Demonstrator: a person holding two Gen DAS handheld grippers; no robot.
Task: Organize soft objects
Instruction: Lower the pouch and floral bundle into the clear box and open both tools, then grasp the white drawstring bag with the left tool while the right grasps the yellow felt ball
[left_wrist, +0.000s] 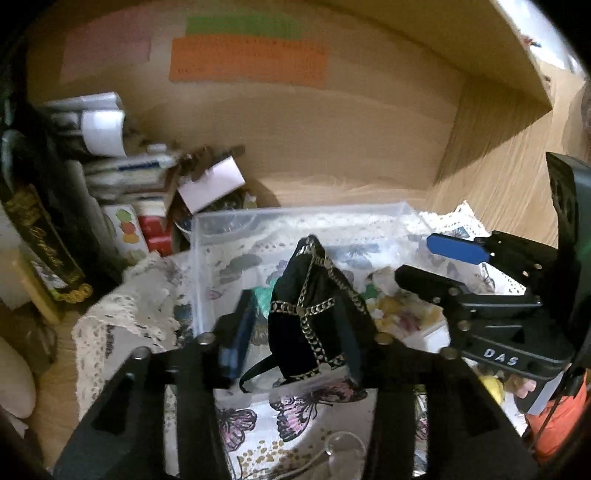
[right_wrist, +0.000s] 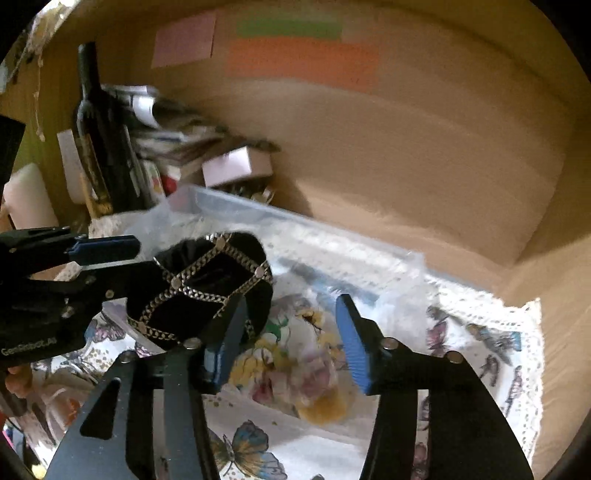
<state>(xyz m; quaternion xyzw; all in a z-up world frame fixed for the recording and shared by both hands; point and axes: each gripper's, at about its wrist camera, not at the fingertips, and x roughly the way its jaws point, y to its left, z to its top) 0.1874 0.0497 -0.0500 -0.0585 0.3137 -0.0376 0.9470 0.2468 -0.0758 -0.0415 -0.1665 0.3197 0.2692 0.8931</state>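
Note:
A black velvet cap with gold chain trim (left_wrist: 314, 314) hangs over a clear plastic bin (left_wrist: 207, 266). In the left wrist view the cap sits between my left gripper's (left_wrist: 295, 332) fingers, which stand wide apart; one blue pad (left_wrist: 236, 332) shows clear of the cloth. The right wrist view shows the cap (right_wrist: 203, 291) against the left gripper (right_wrist: 107, 258). My right gripper (right_wrist: 291, 343) is open above floral soft things (right_wrist: 295, 373) in the bin, and also shows in the left wrist view (left_wrist: 436, 264).
A butterfly-print cloth (right_wrist: 480, 339) with a lace edge covers the shelf under the bin. A dark wine bottle (right_wrist: 99, 147), stacked papers and small boxes (left_wrist: 210, 184) crowd the back left. Wooden walls close in behind and to the right.

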